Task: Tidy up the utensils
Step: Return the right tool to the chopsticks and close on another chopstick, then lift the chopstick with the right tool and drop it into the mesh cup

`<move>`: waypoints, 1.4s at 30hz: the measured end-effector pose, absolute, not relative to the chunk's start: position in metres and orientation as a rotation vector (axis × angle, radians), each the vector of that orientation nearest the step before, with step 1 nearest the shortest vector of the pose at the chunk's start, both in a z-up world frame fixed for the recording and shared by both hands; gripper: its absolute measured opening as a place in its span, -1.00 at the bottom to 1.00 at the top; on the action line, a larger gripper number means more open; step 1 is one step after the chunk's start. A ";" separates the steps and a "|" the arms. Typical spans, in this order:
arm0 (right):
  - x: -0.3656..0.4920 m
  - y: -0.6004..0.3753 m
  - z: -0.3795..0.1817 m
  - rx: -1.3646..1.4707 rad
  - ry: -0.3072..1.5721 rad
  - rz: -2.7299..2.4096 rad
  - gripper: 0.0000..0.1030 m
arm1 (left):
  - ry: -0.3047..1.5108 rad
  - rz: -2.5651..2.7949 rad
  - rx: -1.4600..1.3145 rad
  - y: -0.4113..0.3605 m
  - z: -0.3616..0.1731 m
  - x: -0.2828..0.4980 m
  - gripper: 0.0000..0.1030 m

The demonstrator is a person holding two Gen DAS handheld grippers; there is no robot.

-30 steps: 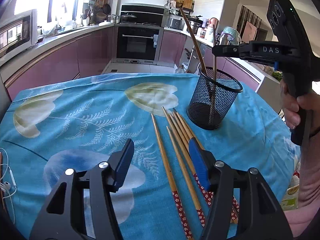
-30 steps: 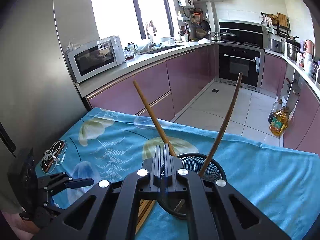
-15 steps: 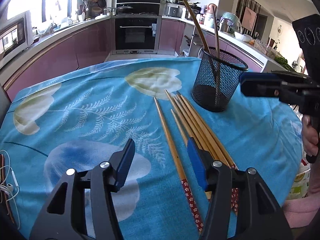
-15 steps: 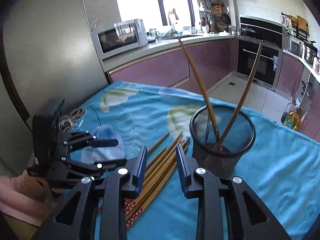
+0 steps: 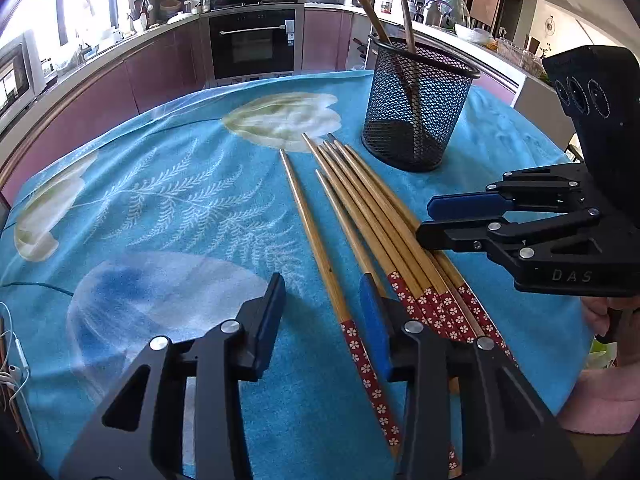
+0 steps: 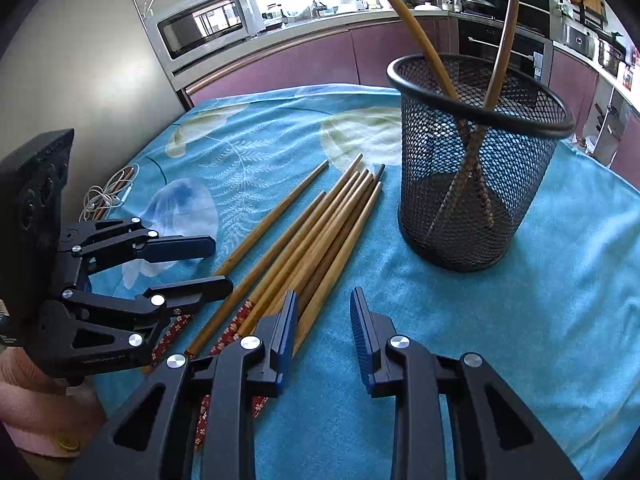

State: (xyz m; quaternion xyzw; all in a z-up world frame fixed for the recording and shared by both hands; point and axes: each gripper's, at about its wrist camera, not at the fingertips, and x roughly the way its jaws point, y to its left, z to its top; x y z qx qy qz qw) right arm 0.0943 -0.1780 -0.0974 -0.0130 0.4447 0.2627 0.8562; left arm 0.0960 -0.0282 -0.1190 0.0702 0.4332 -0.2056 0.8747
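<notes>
**A:** At that moment your left gripper (image 5: 320, 308) had its jaws spread wide and held nothing. It hovered low over the decorated ends of the chopsticks (image 5: 372, 216), and the lone chopstick (image 5: 316, 244) lying a little apart from the bundle ran right between the two blue pads. Your right gripper (image 6: 324, 320) was also open and empty, low over the thick ends of the same bundle, on the side nearest the mesh holder (image 6: 476, 168).

**B:** And where did the rest stand?

**A:** Two chopsticks already leaned crossed inside the holder, which stood upright on the blue floral cloth (image 5: 168, 200) covering the surface. The others lay flat, fanned out with their narrow tips just beside the holder's base.

**B:** So what would have made the pick clean?

**A:** I'd judge you were lining up for one stick. You needed to come straight down so only the separate chopstick sat between the left pads, and close near the patterned end, where it is thickest. The bundle was packed tight, so a grab there risked pinching two or rolling the neighbours. The cloth looked soft; pressing in a little should have helped the pads get under the round shaft. Your two grippers were near each other over the bundle, so you had to mind a clash.
</notes>
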 end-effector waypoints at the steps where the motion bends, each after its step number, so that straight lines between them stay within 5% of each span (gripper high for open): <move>1: 0.094 -0.178 -0.097 -0.032 0.933 0.546 -0.50 | 0.906 -0.428 0.145 -0.028 -0.119 0.096 -0.27; 11: 0.094 -0.182 -0.099 -0.065 0.965 0.505 -0.75 | 0.926 -0.408 0.131 -0.021 -0.118 0.099 -0.66; 20: 0.097 -0.176 -0.100 -0.087 0.965 0.461 -0.73 | 0.928 -0.407 0.162 -0.025 -0.119 0.101 -0.60; 27: 0.101 -0.183 -0.100 -0.012 0.958 0.453 -0.85 | 0.931 -0.373 0.123 -0.026 -0.118 0.108 -0.85; 42: 0.092 -0.185 -0.096 0.055 0.964 0.565 -0.89 | 0.947 -0.463 0.009 -0.020 -0.115 0.085 -0.85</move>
